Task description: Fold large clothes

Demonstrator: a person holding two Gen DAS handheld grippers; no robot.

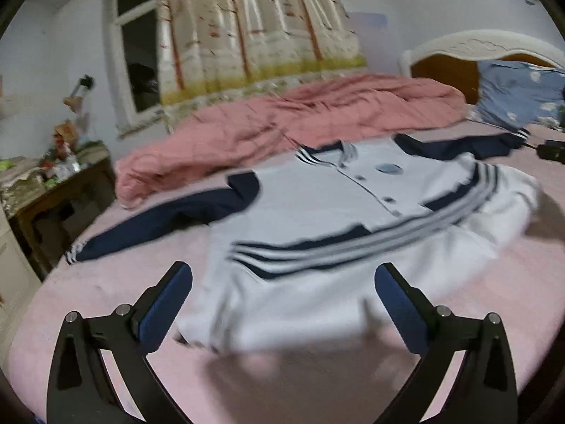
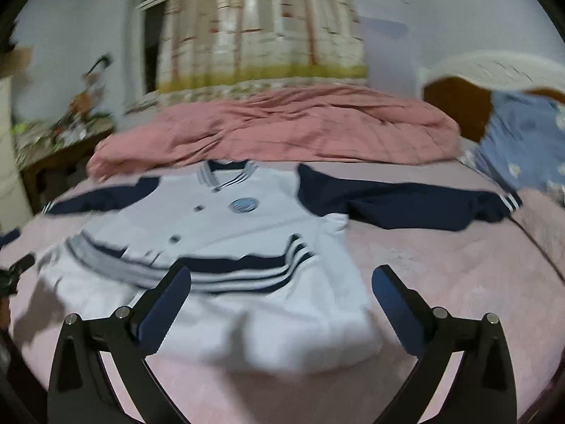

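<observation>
A: What's over on the far left?

B: A cluttered wooden counter (image 1: 60,190) beside the bed, with a dark window (image 1: 136,56) above it. A tree-print curtain (image 1: 254,28) hangs just right of the window.

A: And the left claw?

B: The left claw (image 1: 282,304) is released, its blue-padded fingers (image 1: 166,307) spread wide and holding nothing. It hangs over the near hem of the jacket (image 1: 317,219).

A: Where does the jacket lie?

B: Spread face up on the pink bed sheet (image 1: 106,300), white body with navy sleeves and navy-and-grey stripes across the lower part. Buttons run down the front and a round blue badge (image 1: 388,169) sits on the chest. One navy sleeve (image 1: 169,219) reaches out left, the other toward the pillow.

A: Behind it?

B: A rumpled pink quilt (image 1: 300,116) bunched along the far side of the bed.

A: The right claw?

B: The right claw (image 2: 280,302) is also released, fingers apart and gripping nothing, above the lower right part of the jacket. Both views are blurred, so I cannot tell whether either claw touches the cloth.

A: Far right?

B: A blue patterned pillow (image 1: 519,92) against the white headboard (image 1: 487,44)
</observation>
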